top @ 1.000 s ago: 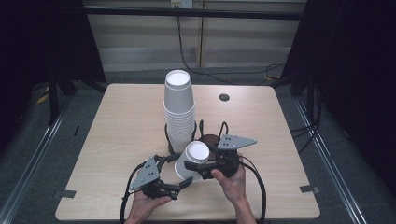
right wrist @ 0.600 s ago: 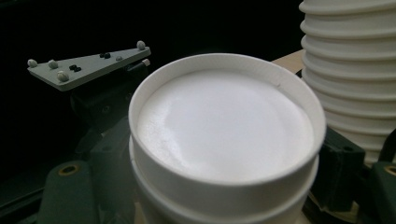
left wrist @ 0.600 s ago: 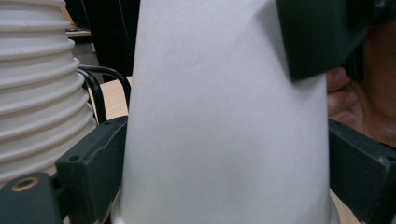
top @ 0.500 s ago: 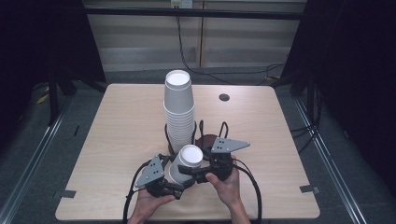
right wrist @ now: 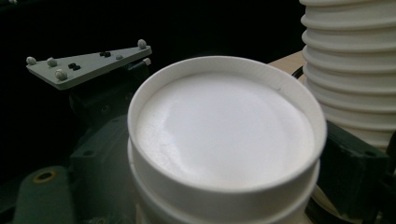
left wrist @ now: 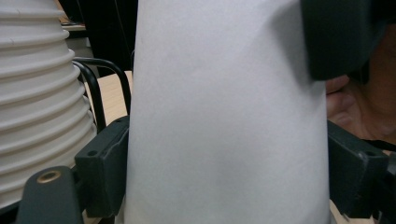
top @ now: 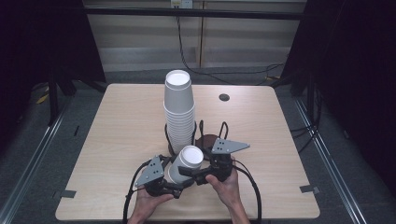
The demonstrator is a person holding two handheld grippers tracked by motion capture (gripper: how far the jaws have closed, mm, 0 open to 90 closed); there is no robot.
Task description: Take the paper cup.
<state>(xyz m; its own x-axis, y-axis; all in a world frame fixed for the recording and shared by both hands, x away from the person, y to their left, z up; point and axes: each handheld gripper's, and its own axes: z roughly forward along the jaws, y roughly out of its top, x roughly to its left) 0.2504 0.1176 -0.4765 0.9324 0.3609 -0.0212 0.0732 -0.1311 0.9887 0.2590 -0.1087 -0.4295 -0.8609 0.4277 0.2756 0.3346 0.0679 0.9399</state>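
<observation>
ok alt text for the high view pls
Two hand-held grippers, left gripper and right gripper, grip an upturned white paper cup near the front edge of a wooden table, with a tall stack of cups in a wire holder behind.

Cup (top: 186,163) before cup stack (top: 179,109), probably on table (top: 116,130)

A: Identify the supporting surface.
B: A light wood-grain table (top: 116,140) with rounded corners.
A: List items resting directly on it.
B: A black wire holder (top: 201,135) near the centre, containing a tall stack of white paper cups (top: 179,107); a small dark round disc (top: 224,97) toward the far right edge.
</observation>
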